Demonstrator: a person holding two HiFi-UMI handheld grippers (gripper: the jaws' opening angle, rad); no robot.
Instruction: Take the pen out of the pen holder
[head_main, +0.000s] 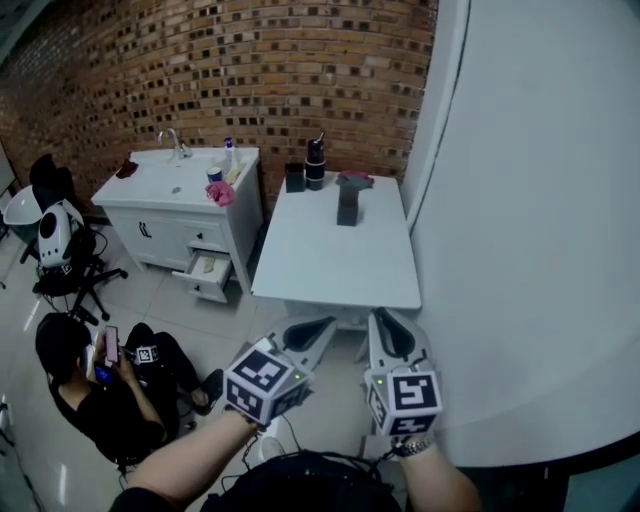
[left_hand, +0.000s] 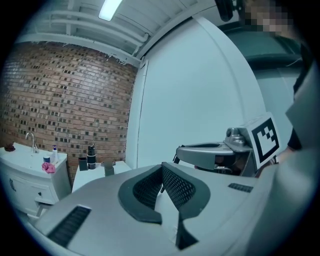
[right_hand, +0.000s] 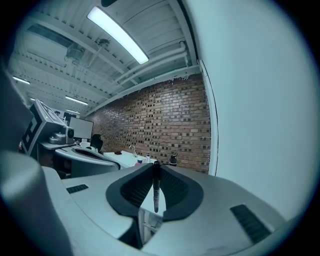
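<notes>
One red-brown brick wall (head_main: 250, 70) spans ten to twelve o'clock in the head view, and one plain white wall (head_main: 540, 220) fills three o'clock. One white rectangular table (head_main: 330, 260) stands at twelve o'clock from the hands. One white vanity cabinet with a basin (head_main: 165, 225) stands at ten o'clock, with a drawer pulled open. One seated person in dark clothes (head_main: 100, 400) is at eight o'clock, partly cut off by the forearm in front, and one black office chair (head_main: 60, 250) stands at nine o'clock.

Two grey hand-held grippers sit at six o'clock, each with one marker cube. The left gripper (head_main: 315, 330) has its pads meeting at the tips with nothing between them. The right gripper (head_main: 385, 325) is clamped on one slim black pen (right_hand: 156, 187), which stands upright between its pads, well away from the table. In the head view the pen cannot be made out inside those jaws.

Three dark things stand along the table's far edge. They are a black square cup (head_main: 294, 177) at eleven o'clock, a black bottle (head_main: 315, 163) just beside it, and a dark grey upright box (head_main: 347, 208) at twelve o'clock with something reddish at its top. They are too small to tell which is the pen holder, or whether any pens remain. On the vanity are one pink cloth (head_main: 221, 193) and one small bottle (head_main: 229, 155).
</notes>
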